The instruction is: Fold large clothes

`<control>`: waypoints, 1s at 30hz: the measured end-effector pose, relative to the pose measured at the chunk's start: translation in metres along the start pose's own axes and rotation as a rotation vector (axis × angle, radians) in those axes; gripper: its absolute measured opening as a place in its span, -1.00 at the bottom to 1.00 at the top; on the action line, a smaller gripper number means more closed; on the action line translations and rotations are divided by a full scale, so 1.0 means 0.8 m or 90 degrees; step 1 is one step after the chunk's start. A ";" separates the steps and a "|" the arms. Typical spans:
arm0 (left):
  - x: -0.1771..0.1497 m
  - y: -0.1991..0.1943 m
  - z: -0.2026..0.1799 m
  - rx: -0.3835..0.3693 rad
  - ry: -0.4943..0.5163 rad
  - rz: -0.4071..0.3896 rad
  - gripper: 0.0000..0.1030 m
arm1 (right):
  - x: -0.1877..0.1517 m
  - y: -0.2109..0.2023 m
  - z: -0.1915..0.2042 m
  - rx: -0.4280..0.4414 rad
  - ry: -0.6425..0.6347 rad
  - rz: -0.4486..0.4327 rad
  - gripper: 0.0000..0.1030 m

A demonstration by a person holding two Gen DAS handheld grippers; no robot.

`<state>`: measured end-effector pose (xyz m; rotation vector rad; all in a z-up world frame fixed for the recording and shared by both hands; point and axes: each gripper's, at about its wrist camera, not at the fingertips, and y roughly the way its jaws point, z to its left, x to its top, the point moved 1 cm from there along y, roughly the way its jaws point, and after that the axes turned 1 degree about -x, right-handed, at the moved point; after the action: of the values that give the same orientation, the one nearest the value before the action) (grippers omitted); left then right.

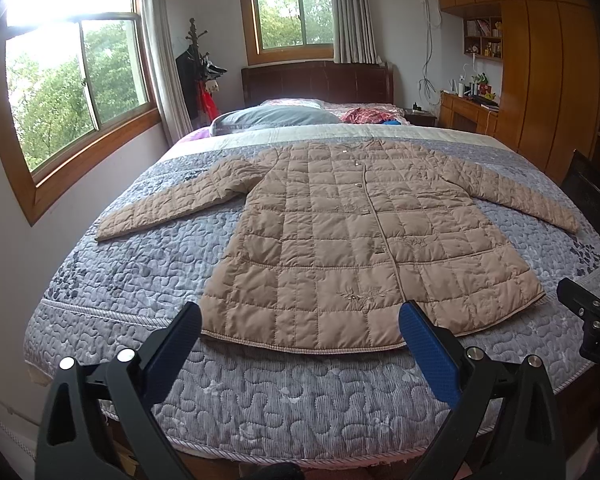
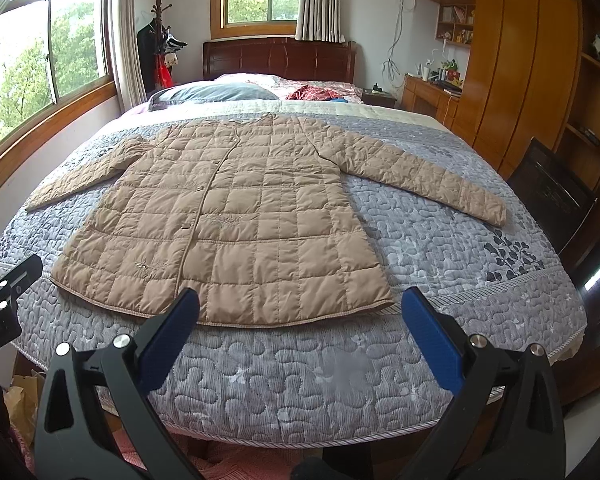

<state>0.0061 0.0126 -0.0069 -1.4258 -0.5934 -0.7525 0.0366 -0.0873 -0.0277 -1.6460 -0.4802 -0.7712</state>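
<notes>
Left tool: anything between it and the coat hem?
Nothing: only bare quilted bedspread separates the open left tool from the tan quilted coat hem, per the left wrist view.

A tan quilted coat lies flat, front up, sleeves spread, on a grey patterned bedspread. The left gripper hangs over the bed's foot, jaws wide apart, near the hem. The right gripper shows at the right edge.
</notes>
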 end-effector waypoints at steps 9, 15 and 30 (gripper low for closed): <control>0.001 0.000 -0.002 0.000 -0.002 0.001 0.93 | 0.001 0.002 0.002 -0.001 -0.001 0.000 0.94; 0.000 0.001 -0.004 -0.002 -0.001 0.002 0.93 | 0.002 0.002 0.001 -0.002 -0.001 0.001 0.94; 0.008 0.026 0.000 0.007 -0.004 0.017 0.93 | 0.012 0.017 0.006 0.005 -0.005 0.010 0.94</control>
<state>0.0263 0.0117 -0.0153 -1.4232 -0.5811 -0.7224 0.0535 -0.0865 -0.0308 -1.6441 -0.4751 -0.7498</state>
